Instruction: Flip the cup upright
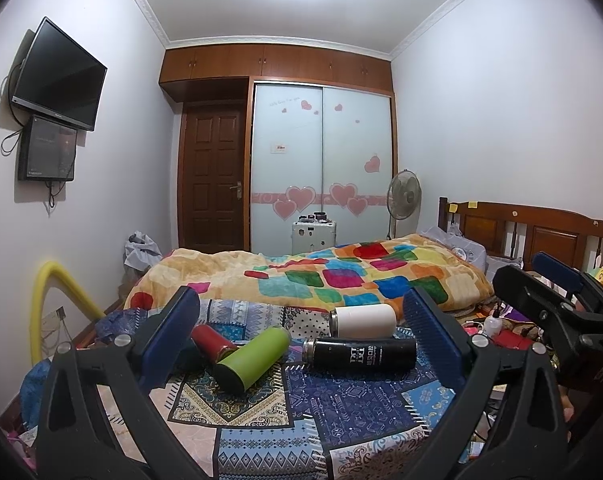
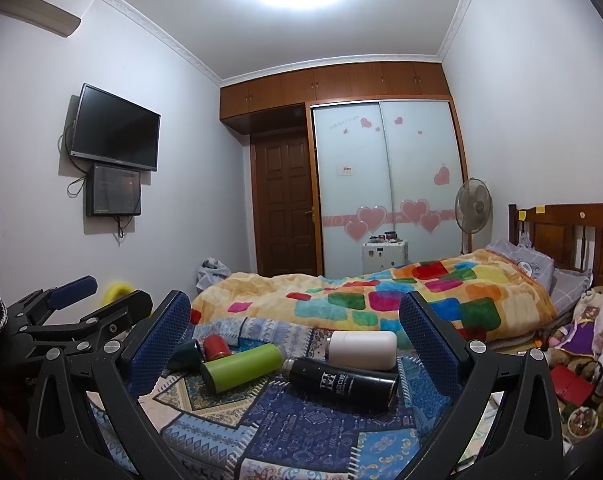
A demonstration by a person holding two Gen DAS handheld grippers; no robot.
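Several cups lie on their sides on a blue patterned cloth [image 1: 341, 400] [image 2: 301, 420]: a green one [image 1: 253, 358] [image 2: 241, 366], a black one with white lettering [image 1: 361, 354] [image 2: 341, 380], a white one [image 1: 363, 320] [image 2: 361, 349], a red one [image 1: 211, 344] [image 2: 215, 346] and a dark teal one [image 2: 185, 354]. My left gripper [image 1: 301, 340] is open and empty, a little short of the cups. My right gripper [image 2: 295, 336] is open and empty, also short of them. Each gripper shows in the other's view, the right [image 1: 561, 292] and the left [image 2: 77, 300].
A bed with a colourful checked blanket [image 1: 321, 276] [image 2: 381, 296] lies behind the cloth. Toys and clutter [image 2: 581, 360] sit at the right. A yellow tube [image 1: 53, 280] stands at the left. A wardrobe, door, fan and wall screens are at the back.
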